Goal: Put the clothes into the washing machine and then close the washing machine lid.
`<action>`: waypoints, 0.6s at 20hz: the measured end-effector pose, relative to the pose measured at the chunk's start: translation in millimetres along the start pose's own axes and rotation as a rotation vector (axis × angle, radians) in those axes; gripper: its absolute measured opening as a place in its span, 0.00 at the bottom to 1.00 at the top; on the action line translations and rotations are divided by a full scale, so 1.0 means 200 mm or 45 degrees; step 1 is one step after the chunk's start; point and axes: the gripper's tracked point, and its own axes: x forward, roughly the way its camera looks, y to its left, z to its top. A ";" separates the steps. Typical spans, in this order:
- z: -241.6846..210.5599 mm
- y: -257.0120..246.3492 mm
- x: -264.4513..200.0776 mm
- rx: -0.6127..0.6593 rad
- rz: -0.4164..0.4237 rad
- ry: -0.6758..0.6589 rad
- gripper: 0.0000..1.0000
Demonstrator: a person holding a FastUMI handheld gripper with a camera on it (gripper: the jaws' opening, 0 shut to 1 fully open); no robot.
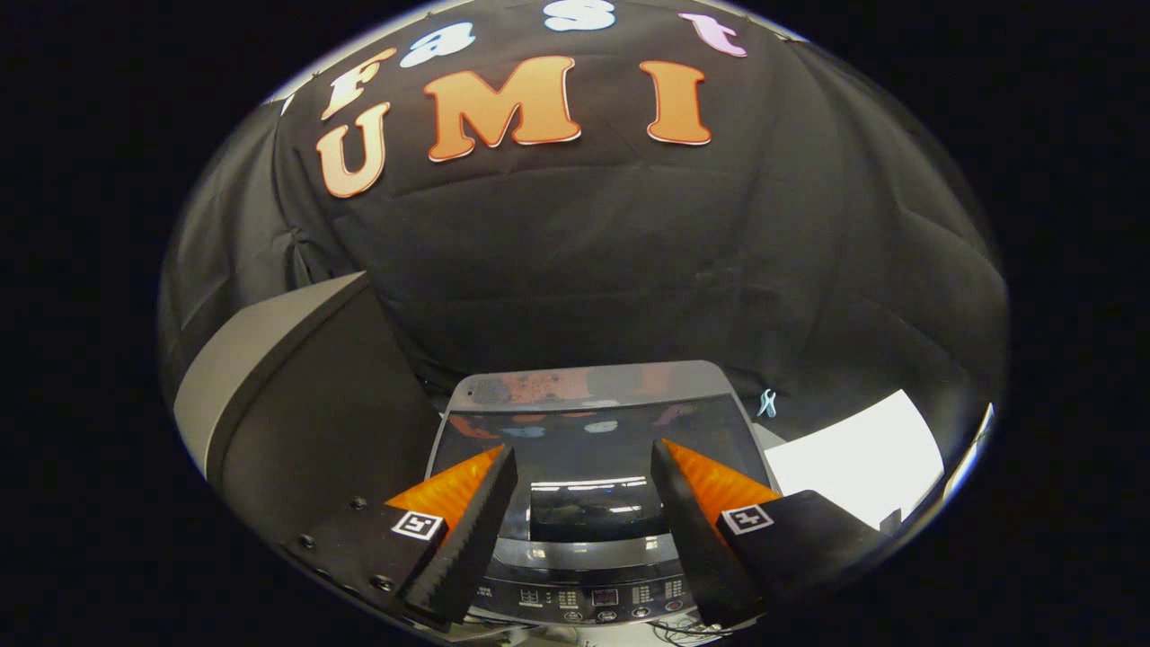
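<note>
A grey top-loading washing machine (588, 382) stands below and ahead of me against the black cloth wall. Its dark glass lid (584, 449) lies flat on the machine top and mirrors lights and the wall. The control panel (593, 598) with small buttons runs along the near edge, between the bases of my fingers. My gripper (584, 447) hovers above the lid, open, with a wide gap and nothing between its fingers. The fingertips (503, 463) reach to about the middle of the lid.
A tall grey cabinet-like box (296, 395) stands close on the left of the machine. A white flat surface (862, 458) lies to the right. A small pale clip (766, 403) hangs on the wall behind the machine's right corner. Some cables (683, 629) lie below the panel.
</note>
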 end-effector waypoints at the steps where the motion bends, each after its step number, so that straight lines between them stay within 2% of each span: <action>1: 0.06 -0.03 -0.03 0.011 -0.004 -0.027 0.97; 12: 0.77 -0.19 -0.52 0.051 -0.016 -0.362 0.98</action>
